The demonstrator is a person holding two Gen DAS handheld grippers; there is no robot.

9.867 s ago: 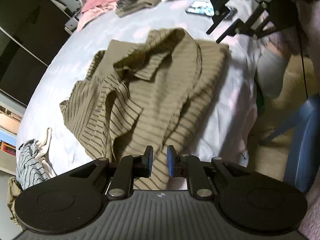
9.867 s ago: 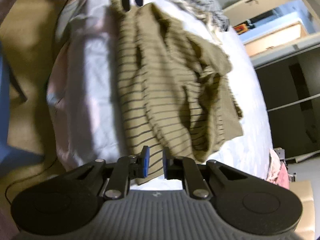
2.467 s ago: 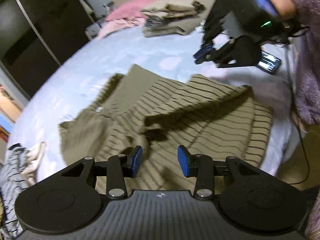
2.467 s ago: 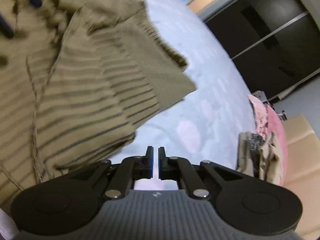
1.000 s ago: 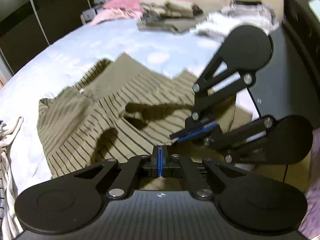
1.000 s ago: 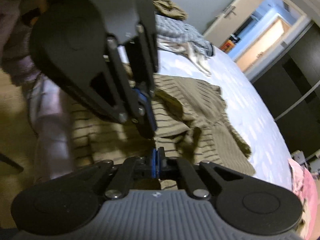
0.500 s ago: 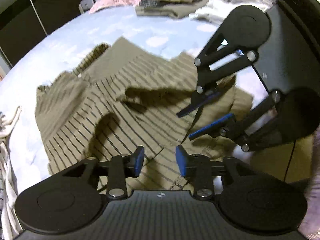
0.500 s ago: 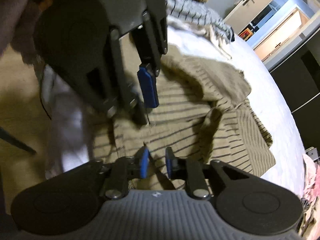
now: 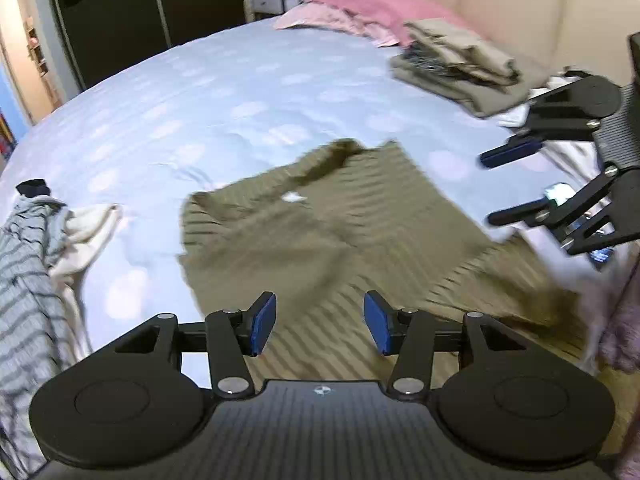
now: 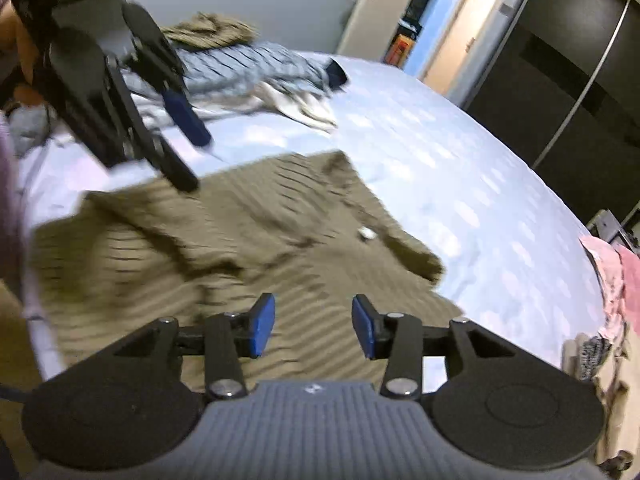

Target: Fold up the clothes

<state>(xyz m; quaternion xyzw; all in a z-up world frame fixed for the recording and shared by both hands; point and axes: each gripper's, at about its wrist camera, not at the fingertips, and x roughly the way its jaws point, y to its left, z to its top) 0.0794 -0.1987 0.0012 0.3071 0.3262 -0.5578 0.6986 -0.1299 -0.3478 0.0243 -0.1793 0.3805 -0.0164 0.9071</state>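
Observation:
An olive striped shirt [image 9: 336, 236] lies spread and rumpled on the pale blue bed [image 9: 224, 92], near its front edge; it is blurred by motion. My left gripper [image 9: 319, 324] hovers open above the shirt's near part, nothing between its pads. The right gripper [image 9: 516, 180] shows at the right of that view, open and held above the bed. In the right wrist view the shirt [image 10: 248, 240] fills the middle, my right gripper [image 10: 313, 326] is open over its near hem, and the left gripper [image 10: 188, 136] hangs open at upper left.
A stack of folded clothes [image 9: 460, 68] and pink pillows [image 9: 360, 12] sit at the far right of the bed. Unfolded striped and white garments [image 9: 44, 240] lie at the left edge. A phone [image 9: 600, 252] lies by the right gripper. Dark wardrobes [image 10: 560, 80] stand beyond.
Both grippers have let go of the shirt, opened wide and lifted back from it. The shirt now lies flatter on the bed.

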